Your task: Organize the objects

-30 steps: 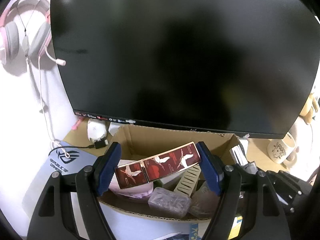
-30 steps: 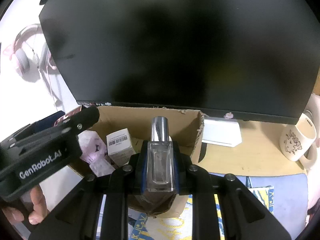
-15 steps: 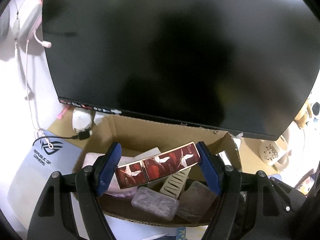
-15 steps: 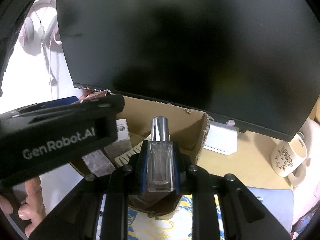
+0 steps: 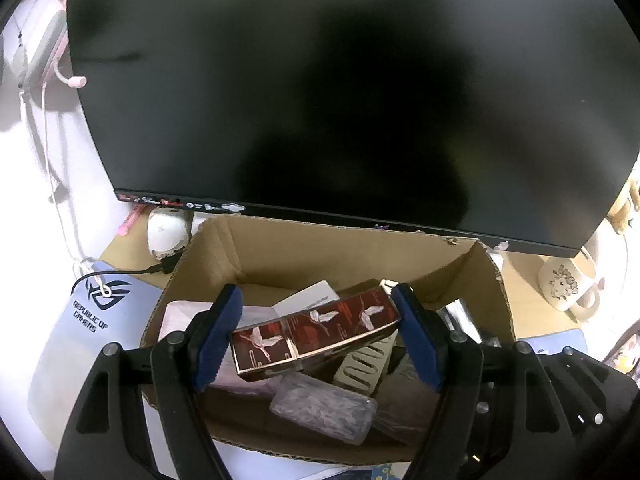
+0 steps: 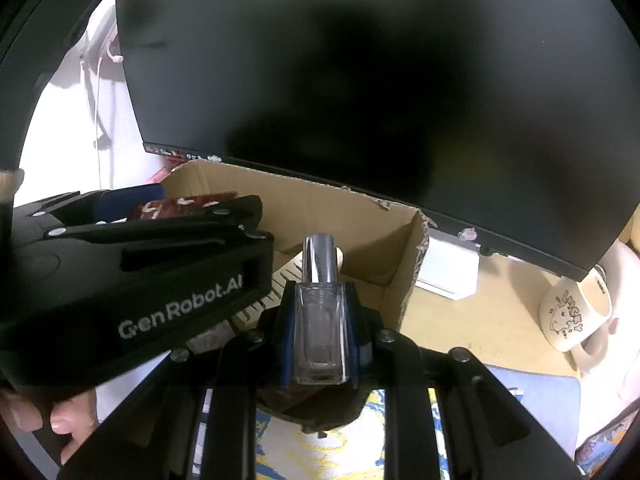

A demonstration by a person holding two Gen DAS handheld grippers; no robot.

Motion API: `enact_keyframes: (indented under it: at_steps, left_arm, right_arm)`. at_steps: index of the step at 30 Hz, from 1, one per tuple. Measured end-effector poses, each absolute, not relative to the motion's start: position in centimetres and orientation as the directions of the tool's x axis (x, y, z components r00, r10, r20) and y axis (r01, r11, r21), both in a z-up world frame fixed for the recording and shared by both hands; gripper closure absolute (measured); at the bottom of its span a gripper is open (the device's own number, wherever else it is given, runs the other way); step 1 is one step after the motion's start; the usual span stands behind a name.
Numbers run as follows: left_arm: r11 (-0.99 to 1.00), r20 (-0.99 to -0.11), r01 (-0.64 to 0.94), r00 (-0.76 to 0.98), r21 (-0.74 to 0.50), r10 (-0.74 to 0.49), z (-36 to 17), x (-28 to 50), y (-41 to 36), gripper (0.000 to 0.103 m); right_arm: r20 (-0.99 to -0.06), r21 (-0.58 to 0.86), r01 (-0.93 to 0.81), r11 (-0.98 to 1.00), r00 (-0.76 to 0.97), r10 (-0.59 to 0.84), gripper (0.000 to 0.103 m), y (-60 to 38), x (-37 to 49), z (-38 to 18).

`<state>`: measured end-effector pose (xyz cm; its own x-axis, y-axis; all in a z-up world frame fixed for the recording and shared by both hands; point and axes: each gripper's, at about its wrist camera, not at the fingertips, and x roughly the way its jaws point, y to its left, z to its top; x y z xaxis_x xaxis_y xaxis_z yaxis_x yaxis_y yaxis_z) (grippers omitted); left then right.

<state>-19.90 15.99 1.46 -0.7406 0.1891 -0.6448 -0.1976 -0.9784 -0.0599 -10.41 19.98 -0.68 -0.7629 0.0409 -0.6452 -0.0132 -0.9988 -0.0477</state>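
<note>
My left gripper (image 5: pixel 316 332) is shut on a long dark-red box with white cranes (image 5: pixel 316 330), held crosswise over the open cardboard box (image 5: pixel 336 248). Inside the cardboard box lie a white card, a beige comb-like piece (image 5: pixel 366 364) and clear plastic packets (image 5: pixel 324 414). In the right wrist view my right gripper (image 6: pixel 320 332) is shut on a clear glass perfume bottle (image 6: pixel 320 320) with a silver cap, upright at the cardboard box's (image 6: pixel 344 216) near right corner. The left gripper's black body (image 6: pixel 132 292) fills the left side of that view, the red box (image 6: pixel 180 205) peeking above it.
A large dark monitor (image 5: pixel 340 92) stands right behind the box. A cream mug (image 6: pixel 576 316) sits at the right, a white small box (image 6: pixel 450 270) under the monitor, a grey mouse pad (image 5: pixel 88 328) and pink headphones (image 5: pixel 40 40) at the left. A person's fingers (image 6: pixel 64 424) show at lower left.
Both grippers have sunk a little toward the cardboard box, which now shows larger. The left gripper's body has come further across the right wrist view. Both grips are unchanged.
</note>
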Motion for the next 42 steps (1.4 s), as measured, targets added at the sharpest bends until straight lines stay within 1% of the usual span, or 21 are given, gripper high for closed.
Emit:
enact_keyframes:
  at_steps: [3,4,5,6,7,8,10,11,12,13,14,16,18,21,24,27,31,33,34,37,42]
  left_arm:
    - [-0.976,-0.641,-0.214,-0.743,-0.044,0.192,1.6,-19.7,16.3,0.024]
    - [-0.976,-0.638,-0.216,-0.747,-0.035,0.188,1.7,-19.5,16.4,0.021]
    - [-0.976,-0.633,-0.217,-0.751,-0.029,0.186,1.9,-19.4,16.5,0.014]
    - [-0.977,-0.624,-0.212,-0.761,-0.017,0.176,2.0,-19.1,16.5,0.01]
    - [-0.98,-0.612,-0.198,-0.776,0.006,0.153,2.2,-18.9,16.5,0.009]
    - [-0.982,-0.603,-0.188,-0.786,0.024,0.136,2.5,-18.6,16.6,0.008]
    - [-0.983,-0.587,-0.177,-0.802,0.055,0.112,3.0,-18.1,16.5,0.005]
    - [-0.983,-0.582,-0.173,-0.806,0.062,0.105,3.2,-17.9,16.4,0.0]
    - [-0.984,-0.574,-0.166,-0.813,0.068,0.097,3.5,-17.6,16.3,0.0]
    - [-0.984,-0.566,-0.159,-0.819,0.077,0.088,3.8,-17.3,16.1,0.0]
    - [-0.984,-0.564,-0.155,-0.822,0.086,0.08,4.1,-17.0,16.0,0.0]
    - [-0.985,-0.555,-0.136,-0.83,0.107,0.054,4.6,-16.4,15.4,0.0]
    - [-0.988,-0.545,-0.109,-0.838,0.112,0.031,5.1,-16.0,14.7,0.0]
    - [-0.993,-0.542,-0.092,-0.839,0.074,0.037,5.6,-15.4,13.4,0.0]
    - [-0.996,-0.541,-0.087,-0.839,0.032,0.055,5.9,-14.7,12.3,0.0]
    - [-0.995,-0.512,-0.076,-0.858,0.058,0.036,6.4,-13.3,11.7,0.0]
    - [-0.991,-0.473,-0.093,-0.88,0.097,0.036,6.9,-11.3,11.1,0.0]
    - [-0.991,-0.472,-0.091,-0.881,0.095,0.036,6.9,-10.7,10.7,0.0]
    - [-0.993,-0.475,-0.077,-0.88,0.093,0.024,6.9,-10.5,10.5,0.0]
    - [-0.996,-0.473,-0.025,-0.881,0.081,-0.016,6.7,-9.7,9.7,0.0]
    - [-0.996,-0.453,-0.021,-0.891,0.088,-0.021,6.5,-8.0,8.4,0.0]
  right_arm:
    - [-0.638,-0.042,-0.016,-0.999,-0.769,0.039,0.08,20.1,-10.3,-0.6]
    - [-0.631,-0.044,-0.017,-0.999,-0.774,0.041,0.079,20.1,-10.2,-0.4]
    - [-0.626,-0.04,-0.013,-0.999,-0.779,0.035,0.077,20.1,-10.0,-0.3]
    - [-0.618,-0.034,-0.01,-0.999,-0.786,0.029,0.072,20.1,-9.8,0.0]
    - [-0.607,-0.031,-0.008,-0.999,-0.794,0.025,0.066,20.1,-9.5,0.2]
    - [-0.598,-0.03,-0.006,-1.0,-0.801,0.022,0.063,20.0,-9.2,0.5]
    - [-0.592,-0.024,0.004,-1.0,-0.806,0.011,0.047,19.9,-8.8,0.8]
    - [-0.591,-0.021,0.008,-1.0,-0.806,0.006,0.043,19.9,-8.6,1.0]
    - [-0.59,-0.018,0.008,-1.0,-0.808,0.004,0.034,19.9,-8.4,1.2]
    - [-0.585,-0.017,0.007,-1.0,-0.811,0.004,0.028,19.9,-8.2,1.3]
    - [-0.578,-0.017,0.004,-1.0,-0.816,0.006,0.026,19.9,-7.9,1.5]
    - [-0.562,-0.014,-0.007,-1.0,-0.827,0.013,0.014,19.9,-7.4,1.9]
    - [-0.557,-0.013,-0.026,-1.0,-0.83,0.029,0.008,19.8,-7.3,2.2]
    - [-0.56,-0.028,-0.071,-0.997,-0.825,0.075,0.008,19.7,-7.2,2.3]
    - [-0.581,0.009,-0.095,-0.995,-0.811,0.072,0.008,19.9,-6.9,2.1]
    - [-0.593,0.069,-0.112,-0.991,-0.804,0.05,0.008,20.2,-6.1,2.1]
    - [-0.573,0.091,-0.106,-0.99,-0.819,0.035,0.006,19.7,-4.6,2.5]
    - [-0.561,0.085,-0.098,-0.991,-0.827,0.034,0.001,19.4,-3.9,2.7]
    - [-0.555,0.085,-0.099,-0.991,-0.831,0.036,0.0,19.3,-3.6,2.8]
    - [-0.555,0.1,-0.127,-0.987,-0.83,0.05,0.0,19.2,-3.0,2.8]
    - [-0.574,0.104,-0.138,-0.985,-0.817,0.054,0.0,19.1,-2.3,1.9]
